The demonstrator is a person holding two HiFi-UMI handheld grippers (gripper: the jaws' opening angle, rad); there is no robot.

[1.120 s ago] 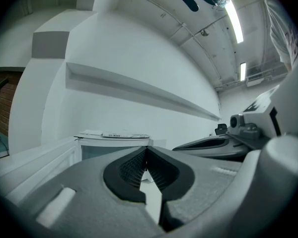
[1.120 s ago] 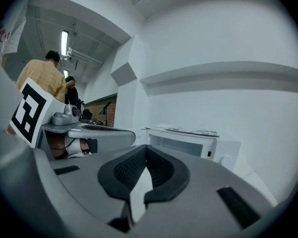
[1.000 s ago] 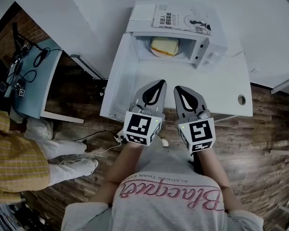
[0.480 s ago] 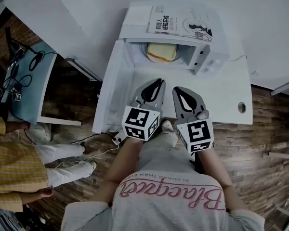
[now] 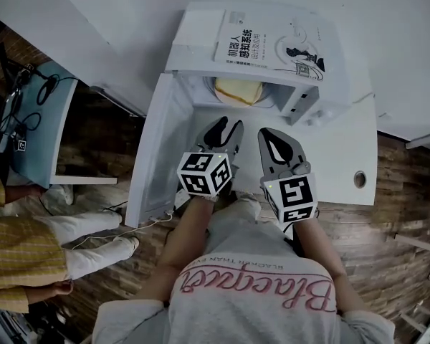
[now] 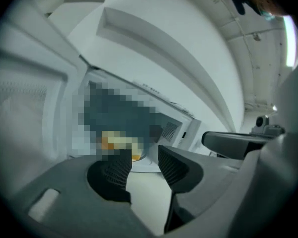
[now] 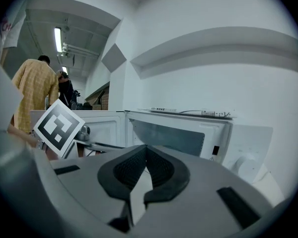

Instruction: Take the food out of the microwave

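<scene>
Head view is showing food (image 5: 238, 89) sitting in the open microwave (image 5: 201, 34) at the desk's (image 5: 344, 149) far edge. Left tongs (image 5: 226, 124) are opening, empty. Right tongs (image 5: 269, 132) are staying closed, empty.

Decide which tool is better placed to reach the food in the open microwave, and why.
Left. The left tool points at the food inside the microwave, its jaws opening and empty. The right tool is shut.

We face the microwave (image 5: 324, 92) on the table (image 5: 344, 160). Its door (image 5: 158, 156) swings open to our left, the food (image 5: 238, 89) sits inside and a booklet (image 5: 272, 45) lies on top. Left of the table stands a desk (image 5: 46, 131), and a person (image 5: 21, 256) nearer us.
</scene>
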